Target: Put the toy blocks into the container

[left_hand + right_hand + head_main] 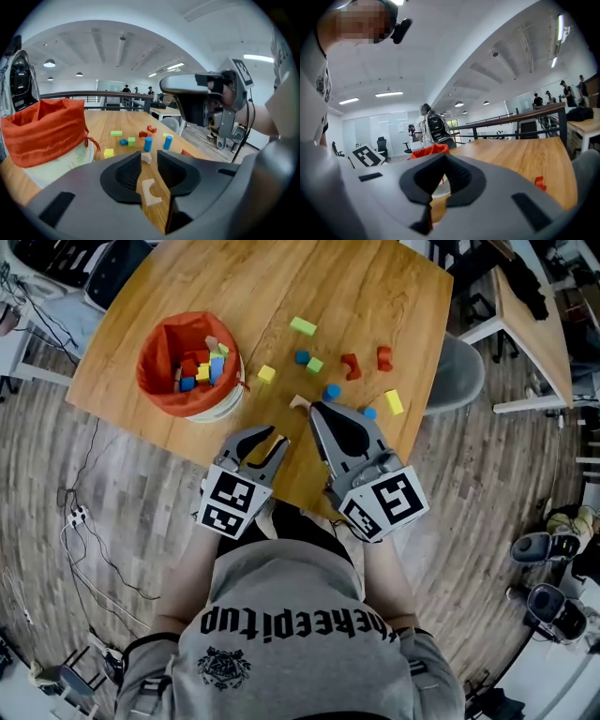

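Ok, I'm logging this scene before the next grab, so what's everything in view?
table: one, wooden, centre
container: one, orange-lined, table's left, blocks inside
green blocks: two, green, mid-table
yellow blocks: two, yellow, mid-table
blue blocks: three, blue, mid-table
red blocks: three, red, two mid-table, one nearer
arch blocks: two, pale wood, near edge
chair: one, grey, right of table
left tongs: one, grey, open around one arch block
right tongs: one, grey, shut, empty

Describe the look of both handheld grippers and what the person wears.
The left gripper and right gripper are matching grey moulded shells that taper to two jaws lined with black ribbed pads. Each carries a white cube printed with black square markers at its rear. The person wears a grey T-shirt with black lettering.
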The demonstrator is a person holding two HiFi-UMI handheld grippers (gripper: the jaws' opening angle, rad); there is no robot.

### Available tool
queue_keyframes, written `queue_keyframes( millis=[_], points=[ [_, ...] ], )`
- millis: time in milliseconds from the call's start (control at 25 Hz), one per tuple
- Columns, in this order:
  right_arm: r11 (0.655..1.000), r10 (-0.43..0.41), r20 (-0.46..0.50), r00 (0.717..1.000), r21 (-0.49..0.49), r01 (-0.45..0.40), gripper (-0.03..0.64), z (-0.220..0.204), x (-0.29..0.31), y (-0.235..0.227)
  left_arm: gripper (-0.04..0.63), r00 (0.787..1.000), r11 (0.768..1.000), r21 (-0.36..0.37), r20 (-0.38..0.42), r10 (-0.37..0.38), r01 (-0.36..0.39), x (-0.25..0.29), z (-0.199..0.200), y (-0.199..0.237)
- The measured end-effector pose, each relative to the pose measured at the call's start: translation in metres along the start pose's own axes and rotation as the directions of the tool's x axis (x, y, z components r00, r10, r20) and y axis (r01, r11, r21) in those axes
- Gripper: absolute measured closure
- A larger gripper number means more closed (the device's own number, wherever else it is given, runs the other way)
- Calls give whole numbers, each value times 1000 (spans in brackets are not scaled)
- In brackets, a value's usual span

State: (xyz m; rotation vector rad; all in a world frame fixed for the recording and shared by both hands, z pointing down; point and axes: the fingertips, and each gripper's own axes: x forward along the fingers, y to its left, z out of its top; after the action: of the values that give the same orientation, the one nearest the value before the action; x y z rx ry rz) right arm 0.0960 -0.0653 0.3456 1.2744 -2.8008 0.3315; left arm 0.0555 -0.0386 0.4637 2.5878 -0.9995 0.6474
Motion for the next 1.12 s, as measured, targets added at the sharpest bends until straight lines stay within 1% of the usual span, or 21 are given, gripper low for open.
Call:
queue_keyframes(
  millis=[280,520,680,960,1120],
  points=[
    [998,57,-20,998,12,-57,606,-7,-2,-4,462,992,996,-35,-99,81,-85,16,-34,2],
    [996,83,-30,996,22,-82,606,-11,-3,-5,451,973,991,-47,-202,114,-126,29,-66,1],
    [995,92,-40,995,25,-92,606,-15,-4,-6,451,961,987,-54,-242,132,-149,34,-79,4],
    [995,93,-56,994,37,-91,606,-23,-8,-11,453,941,984,-61,-307,140,-167,43,-96,4],
    [995,92,-64,994,41,-90,606,-27,-9,-12,484,933,978,-74,-322,161,-195,46,-103,8]
  ],
)
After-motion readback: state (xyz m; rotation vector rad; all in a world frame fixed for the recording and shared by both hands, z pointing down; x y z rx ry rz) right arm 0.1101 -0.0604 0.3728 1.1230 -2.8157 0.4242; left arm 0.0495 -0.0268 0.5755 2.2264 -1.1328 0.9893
